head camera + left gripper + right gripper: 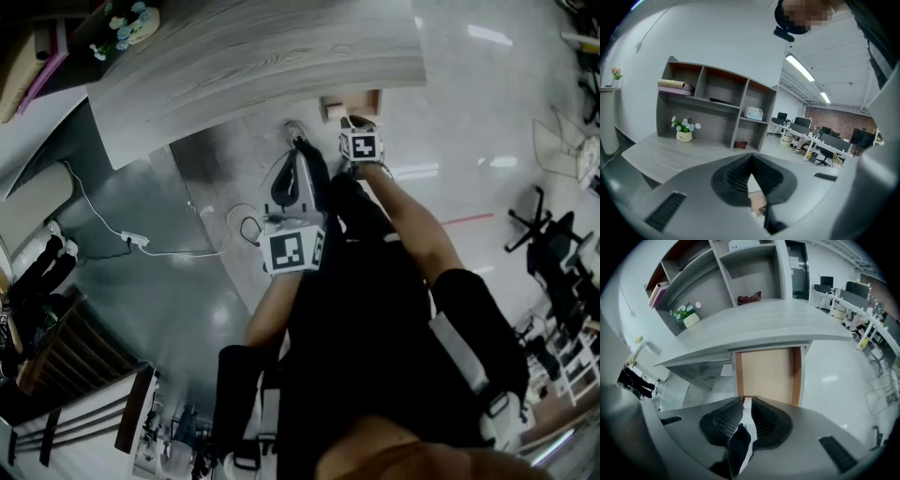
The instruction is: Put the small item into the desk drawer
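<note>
Right gripper [746,403]: jaws closed on the small white item [747,414], facing the open drawer [768,373] beneath the desk [764,326]; item not yet inside. Left gripper [751,159]: jaws together, nothing held.

place: open-plan office | evidence: rows of monitor desks [820,138], swivel chairs [553,239], ceiling strip lights [800,69]

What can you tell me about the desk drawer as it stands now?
The desk drawer stands pulled out from under the right end of the grey wood-grain desktop. Its floor is plain light tan board, flanked by darker reddish-brown side walls. The part in view holds nothing. Its near edge is hidden behind the right gripper, which is closed on a thin white item and hangs in front of it; nothing visibly touches the drawer.
</note>
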A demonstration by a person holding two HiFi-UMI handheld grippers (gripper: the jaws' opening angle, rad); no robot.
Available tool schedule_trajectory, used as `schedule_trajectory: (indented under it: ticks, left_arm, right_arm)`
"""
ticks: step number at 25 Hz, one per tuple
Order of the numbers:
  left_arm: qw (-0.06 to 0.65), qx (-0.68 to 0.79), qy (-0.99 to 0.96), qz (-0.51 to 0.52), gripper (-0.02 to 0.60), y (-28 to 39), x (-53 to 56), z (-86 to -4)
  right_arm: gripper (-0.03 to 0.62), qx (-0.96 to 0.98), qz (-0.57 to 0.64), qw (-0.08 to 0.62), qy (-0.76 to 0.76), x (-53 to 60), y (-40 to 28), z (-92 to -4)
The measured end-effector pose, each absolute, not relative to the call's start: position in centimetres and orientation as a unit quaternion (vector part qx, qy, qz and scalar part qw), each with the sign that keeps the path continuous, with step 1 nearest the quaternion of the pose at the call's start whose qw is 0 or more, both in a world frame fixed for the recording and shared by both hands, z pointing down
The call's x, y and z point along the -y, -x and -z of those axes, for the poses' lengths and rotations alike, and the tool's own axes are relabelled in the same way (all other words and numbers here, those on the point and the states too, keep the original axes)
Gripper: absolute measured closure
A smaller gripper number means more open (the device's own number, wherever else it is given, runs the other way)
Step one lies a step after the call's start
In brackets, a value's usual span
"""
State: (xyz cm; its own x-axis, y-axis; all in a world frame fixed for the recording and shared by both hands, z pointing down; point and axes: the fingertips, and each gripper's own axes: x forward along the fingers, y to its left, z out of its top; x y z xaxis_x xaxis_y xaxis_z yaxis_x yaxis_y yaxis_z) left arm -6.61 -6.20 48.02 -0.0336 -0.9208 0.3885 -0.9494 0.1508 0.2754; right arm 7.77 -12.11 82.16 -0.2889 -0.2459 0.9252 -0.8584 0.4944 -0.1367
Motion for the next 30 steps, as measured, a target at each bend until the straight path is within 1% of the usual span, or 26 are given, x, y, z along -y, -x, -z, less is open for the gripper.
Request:
schedule_trajectory:
  ticks: [3,6,10,20,30]
  left_arm:
    - [0.235,0.718,-0.654,-0.023,0.581,6.0,6.0,-46.7]
    - [0.23,0.717,-0.658,-0.018,0.581,5.5,5.5,-45.7]
    - [0.21,0.708,-0.674,-0.034,0.581,4.3,4.3,-45.0]
    - [0.187,0.709,-0.68,-0.02,0.581,2.0,2.3,-42.2]
    - [0.169,0.71,-0.683,-0.003,0.581,-0.5,1.0,-39.4]
  right_arm:
    - [0.574,0.741,-0.332,0.442,-0.381,11.9,-8.0,-79.9]
    - [0.592,0.754,-0.33,0.42,-0.382,11.7,-7.9,-77.2]
    - [0.594,0.771,-0.322,0.396,-0.382,11.4,-8.2,-73.6]
    - [0.595,0.831,-0.288,0.304,-0.366,10.4,-8.4,-62.9]
    - [0.595,0.872,-0.247,0.213,-0.366,9.8,-11.1,-54.1]
